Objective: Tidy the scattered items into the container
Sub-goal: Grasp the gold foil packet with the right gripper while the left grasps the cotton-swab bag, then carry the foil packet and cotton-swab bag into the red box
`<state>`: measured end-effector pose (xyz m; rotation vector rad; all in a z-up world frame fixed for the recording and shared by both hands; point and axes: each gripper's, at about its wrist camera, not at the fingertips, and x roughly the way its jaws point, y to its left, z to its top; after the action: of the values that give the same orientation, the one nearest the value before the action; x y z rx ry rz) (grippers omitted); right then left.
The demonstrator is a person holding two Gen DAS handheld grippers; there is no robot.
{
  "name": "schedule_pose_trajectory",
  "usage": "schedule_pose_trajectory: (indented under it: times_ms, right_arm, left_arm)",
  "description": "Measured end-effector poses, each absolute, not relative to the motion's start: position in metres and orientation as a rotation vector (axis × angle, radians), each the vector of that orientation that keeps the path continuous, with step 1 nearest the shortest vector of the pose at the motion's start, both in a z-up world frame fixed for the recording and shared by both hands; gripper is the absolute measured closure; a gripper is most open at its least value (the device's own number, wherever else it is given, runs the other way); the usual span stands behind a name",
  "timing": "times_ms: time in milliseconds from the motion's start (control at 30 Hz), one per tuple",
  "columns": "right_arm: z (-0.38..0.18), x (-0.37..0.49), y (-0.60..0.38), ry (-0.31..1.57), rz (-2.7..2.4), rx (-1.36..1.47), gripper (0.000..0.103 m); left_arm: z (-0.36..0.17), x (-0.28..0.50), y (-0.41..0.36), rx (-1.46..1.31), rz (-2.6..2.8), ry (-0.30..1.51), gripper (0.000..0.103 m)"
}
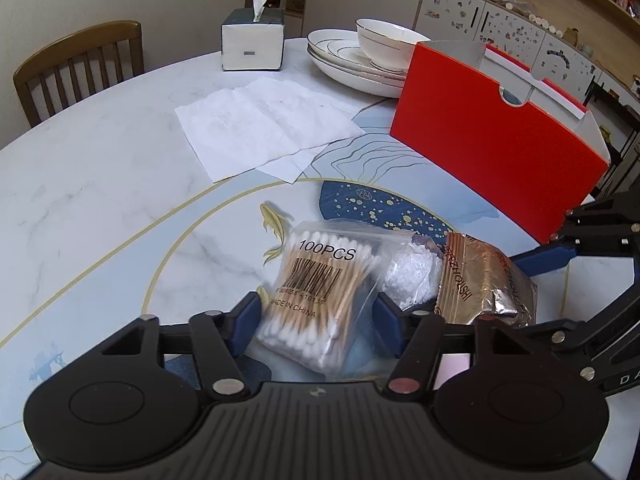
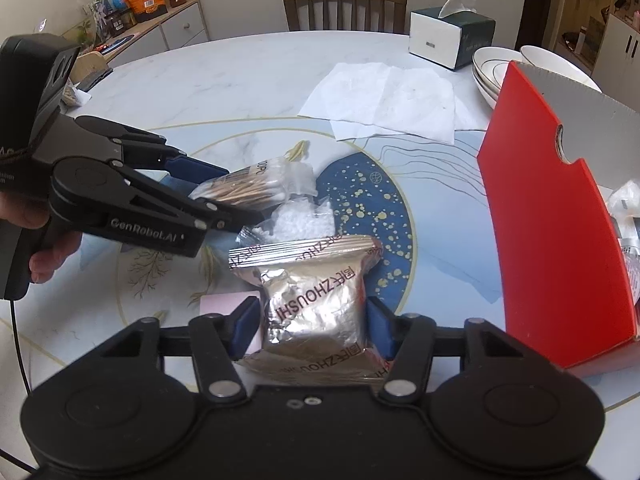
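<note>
The left gripper (image 1: 316,320) pinches the swab bag (image 1: 320,300) just above the table (image 1: 100,200); the right gripper (image 2: 312,328) straddles the foil packet (image 2: 316,312), pads at its sides, beside the red box (image 2: 560,240).

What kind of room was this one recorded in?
Probably a home dining room: a round marble-look table with a wooden chair, stacked plates, and a tissue box.
</note>
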<state>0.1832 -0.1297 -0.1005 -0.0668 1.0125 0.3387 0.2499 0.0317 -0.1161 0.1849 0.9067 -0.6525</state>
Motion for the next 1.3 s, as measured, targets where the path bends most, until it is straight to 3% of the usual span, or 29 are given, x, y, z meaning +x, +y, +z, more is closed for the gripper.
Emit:
schedule_pose_trajectory:
  times_ms: [100,267,1300]
  right_arm:
    - [-0.099,0.182,-0.131,1.014,0.336,-0.060,0.054]
    - [-0.097,0.177,-0.133,1.008,0.333,-0.070,0.057]
    - [-0.001,0.125,-0.194,0.852,0.294,-0.027,0.058]
  left_arm:
    - [-0.115,0.251,0.032,0.176,-0.645,0.916,0.062]
    - [-0.112,0.245,0.030,0.185,-0.626,0.905,0.070]
    - [-0.004,0.150,0.000,0.166,-0.570,0.747,0.071]
